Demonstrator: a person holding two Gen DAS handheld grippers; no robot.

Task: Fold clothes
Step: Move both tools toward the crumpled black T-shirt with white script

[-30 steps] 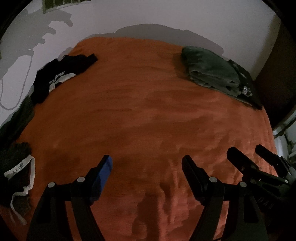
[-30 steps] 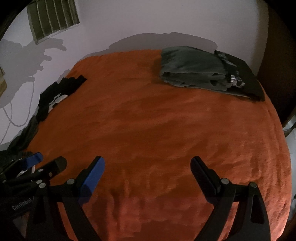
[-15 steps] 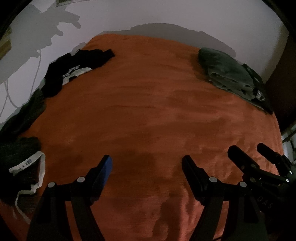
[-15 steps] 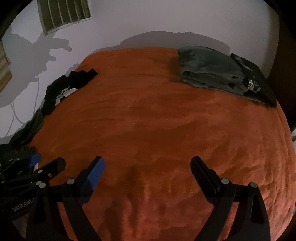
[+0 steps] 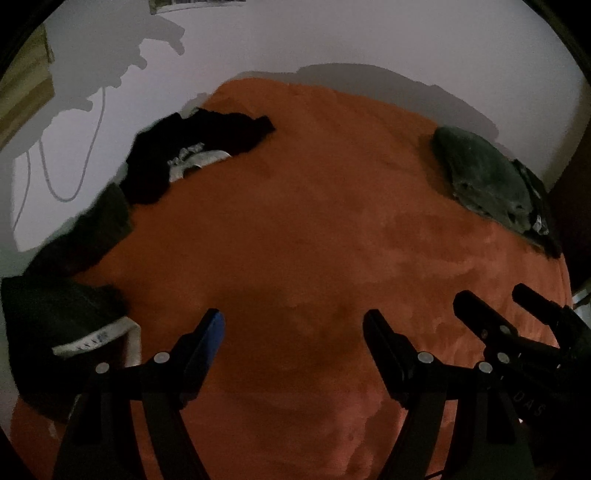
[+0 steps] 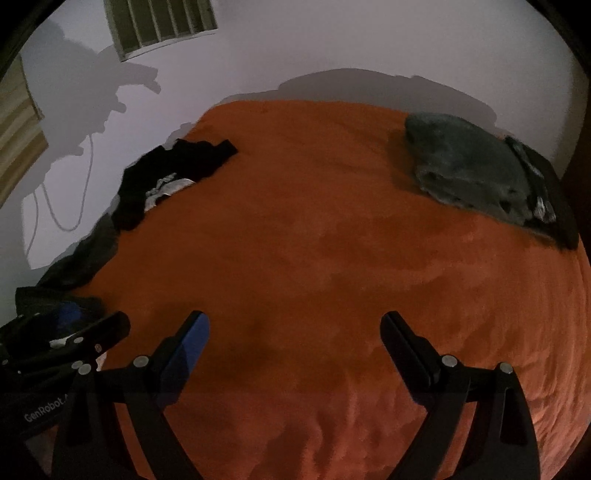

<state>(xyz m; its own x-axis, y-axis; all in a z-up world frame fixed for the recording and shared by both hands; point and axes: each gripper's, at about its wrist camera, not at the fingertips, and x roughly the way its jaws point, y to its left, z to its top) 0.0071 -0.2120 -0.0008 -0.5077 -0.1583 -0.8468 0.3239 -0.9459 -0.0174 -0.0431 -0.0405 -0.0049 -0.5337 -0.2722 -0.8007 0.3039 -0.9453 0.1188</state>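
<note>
A pile of unfolded dark clothes lies along the left edge of the orange bed: a black printed shirt (image 5: 192,155) (image 6: 173,173), a dark green garment (image 5: 96,229), and dark shorts with a white waistband (image 5: 66,325). A folded grey garment (image 5: 484,177) (image 6: 465,170) sits on a black printed one (image 6: 546,199) at the far right. My left gripper (image 5: 293,328) is open and empty above the bedspread, right of the shorts. My right gripper (image 6: 293,328) is open and empty over the middle of the bed; it also shows in the left wrist view (image 5: 517,302).
The orange bedspread (image 6: 314,251) covers the whole bed. A white wall (image 6: 295,44) stands behind it, with a vent (image 6: 159,26) and a hanging white cable (image 6: 66,206) at the left. A dark wooden edge (image 6: 580,110) is at the right.
Both grippers have swung left, so the dark clothes pile has come nearer the middle of both views and the folded stack has slid right. Both stay open and empty.
</note>
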